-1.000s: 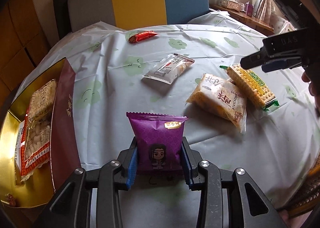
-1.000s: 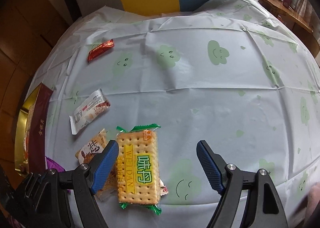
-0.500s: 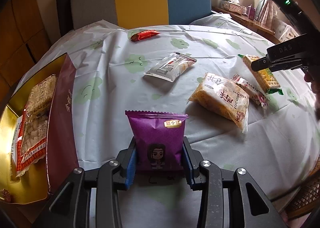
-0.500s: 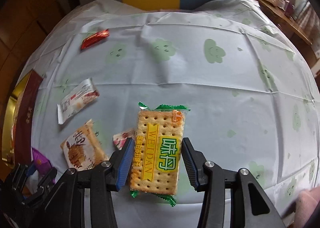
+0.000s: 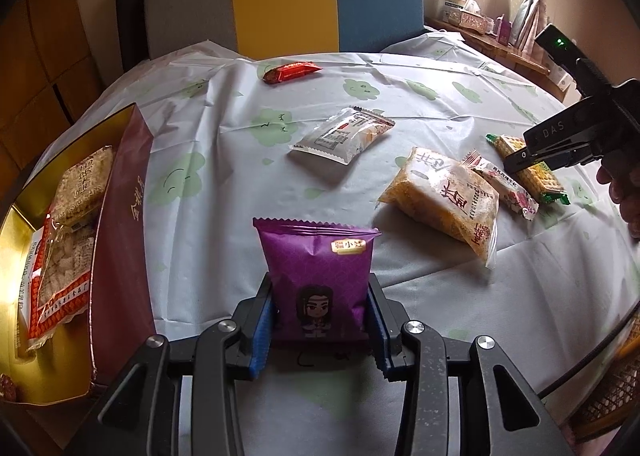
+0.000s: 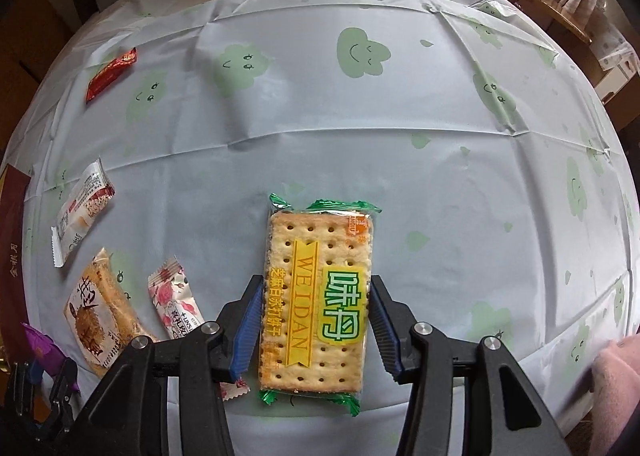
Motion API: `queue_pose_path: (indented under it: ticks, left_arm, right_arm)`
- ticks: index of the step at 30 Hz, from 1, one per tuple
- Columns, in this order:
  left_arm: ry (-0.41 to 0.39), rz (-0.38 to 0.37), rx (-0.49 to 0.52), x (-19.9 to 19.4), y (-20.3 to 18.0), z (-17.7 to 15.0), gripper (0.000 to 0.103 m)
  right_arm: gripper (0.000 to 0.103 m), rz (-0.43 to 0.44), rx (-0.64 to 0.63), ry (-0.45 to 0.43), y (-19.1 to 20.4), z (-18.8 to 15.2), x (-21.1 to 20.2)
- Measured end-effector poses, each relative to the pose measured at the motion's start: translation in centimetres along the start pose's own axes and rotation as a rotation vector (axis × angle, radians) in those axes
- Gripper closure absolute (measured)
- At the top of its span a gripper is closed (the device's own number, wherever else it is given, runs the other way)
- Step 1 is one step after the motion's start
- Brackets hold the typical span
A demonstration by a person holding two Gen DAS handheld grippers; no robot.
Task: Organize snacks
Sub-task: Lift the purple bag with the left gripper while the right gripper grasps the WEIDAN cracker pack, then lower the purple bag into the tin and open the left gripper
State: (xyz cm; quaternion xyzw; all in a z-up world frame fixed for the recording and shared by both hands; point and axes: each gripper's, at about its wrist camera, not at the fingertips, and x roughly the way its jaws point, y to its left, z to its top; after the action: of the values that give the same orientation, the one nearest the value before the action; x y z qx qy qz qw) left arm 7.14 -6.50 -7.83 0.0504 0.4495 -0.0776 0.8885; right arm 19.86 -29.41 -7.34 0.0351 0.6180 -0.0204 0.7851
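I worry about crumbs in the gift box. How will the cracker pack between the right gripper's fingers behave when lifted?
The cracker pack looks flat and stiff, so it will probably lift as one slab without sagging. Its crackers show through thin film, so a hard squeeze from the right gripper, whose jaws are now opening slightly around it, might crack them. The glossy wrapper may slip.

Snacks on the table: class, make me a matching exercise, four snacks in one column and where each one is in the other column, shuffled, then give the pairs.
Snacks:
1. purple pack
2. cracker pack
3. red bar
4. rice cracker bags

Places:
A. in the gold box
B. between the right gripper pads
C. far side of the table, alone
D. between the left gripper pads

Pairs: 1-D, 2-B, 3-C, 4-A
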Motion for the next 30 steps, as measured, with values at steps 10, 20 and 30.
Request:
queue_pose_path:
  ticks: [10, 20, 30]
  left_arm:
    - [-0.019, 0.015, 0.003, 0.0, -0.3, -0.1, 0.061]
    - [-0.080, -0.021, -0.036, -3.4, 0.9, 1.0, 0.063]
    - [-0.163, 0.031, -0.345, -8.6, 11.0, 2.6, 0.062]
  right_arm:
    - [0.034, -0.017, -0.060, -0.006, 1.1, -0.1, 0.8]
    - [0.036, -0.049, -0.111, -0.027, 2.2, -0.9, 1.3]
    - [0.036, -0.044, -0.119, -0.032, 1.9, -1.3, 1.1]
